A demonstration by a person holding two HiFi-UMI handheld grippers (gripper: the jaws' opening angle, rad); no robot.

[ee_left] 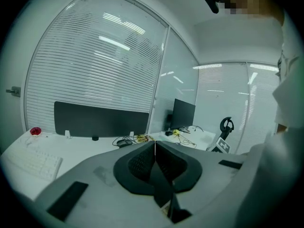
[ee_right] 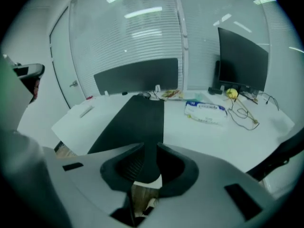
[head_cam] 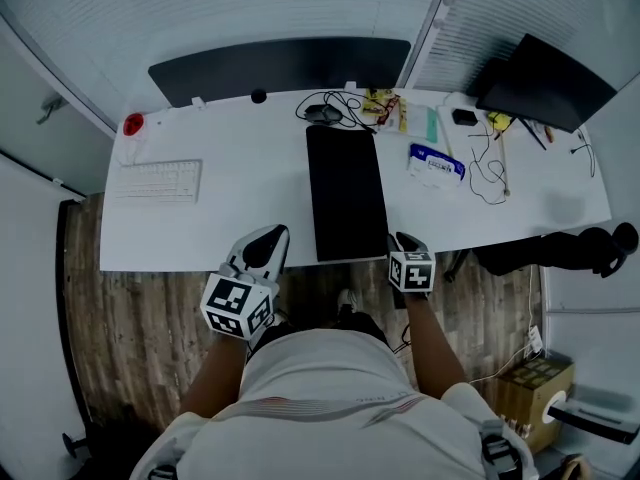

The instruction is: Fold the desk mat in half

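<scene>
The black desk mat (head_cam: 346,193) lies as a narrow strip on the white desk (head_cam: 250,208), its long side running away from me and its near end at the desk's front edge. My right gripper (head_cam: 403,240) hovers at the mat's near right corner. In the right gripper view its jaws (ee_right: 149,158) stand apart, with the mat's (ee_right: 137,122) near corner seen in the gap and no pad pressing on it. My left gripper (head_cam: 265,240) is left of the mat at the front edge. Its jaws (ee_left: 155,153) are shut with nothing between them.
A white keyboard (head_cam: 155,181) and a red object (head_cam: 133,124) lie far left. A mouse (head_cam: 323,114), cables, and a blue-white pack (head_cam: 436,163) sit behind and right of the mat. A monitor (head_cam: 545,83) stands at the back right, and a dark panel (head_cam: 280,68) lines the desk's rear edge.
</scene>
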